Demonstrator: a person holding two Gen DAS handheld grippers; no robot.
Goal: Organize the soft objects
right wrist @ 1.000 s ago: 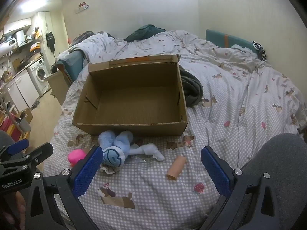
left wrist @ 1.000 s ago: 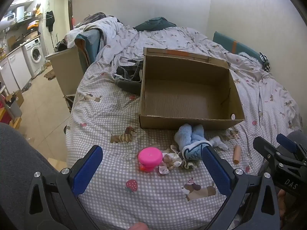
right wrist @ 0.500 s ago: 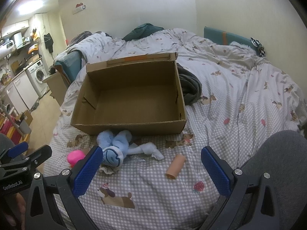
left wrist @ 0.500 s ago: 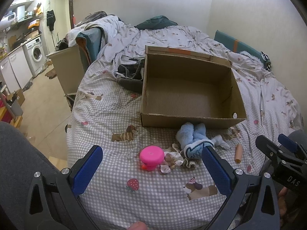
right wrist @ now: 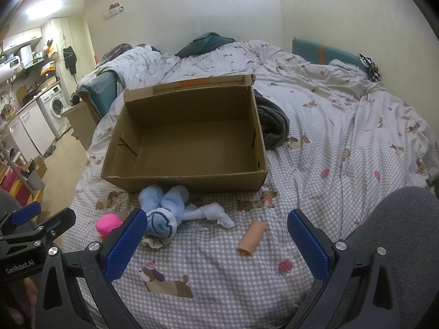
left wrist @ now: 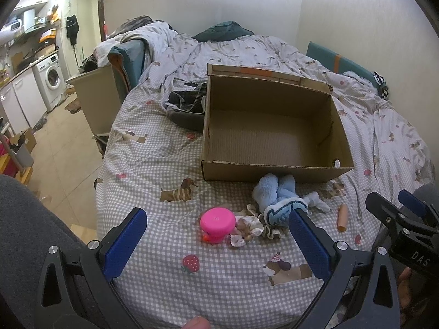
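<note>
You are holding both tools over the near edge of the bed [left wrist: 153, 148]. Your left tool [left wrist: 216, 244] is standing wide open with nothing between its blue pads, filling the bottom of the left wrist view. Your right tool [right wrist: 214, 244] is likewise gaping and empty at the bottom of the right wrist view.

The soft things are lying on the checked sheet in the lower middle of both frames, just in front of the box [left wrist: 274, 126]. A blue plush [left wrist: 274, 200] is sitting with its far end touching the box's near wall, and a white sock [right wrist: 219, 215] is trailing from it toward the right. Just left of the plush in the left wrist view, a small doll [left wrist: 247, 227] in frilly cloth is lying beside a pink cup [left wrist: 216, 223]; the two seem to be touching, though the fisheye is making that hard to judge. A tan tube [right wrist: 252, 237] is lying apart from the pile, lower right of centre in the right wrist view.

The box is sitting open in mid-frame with nothing inside. A dark garment [right wrist: 274, 126] is bunched against its far side.
</note>
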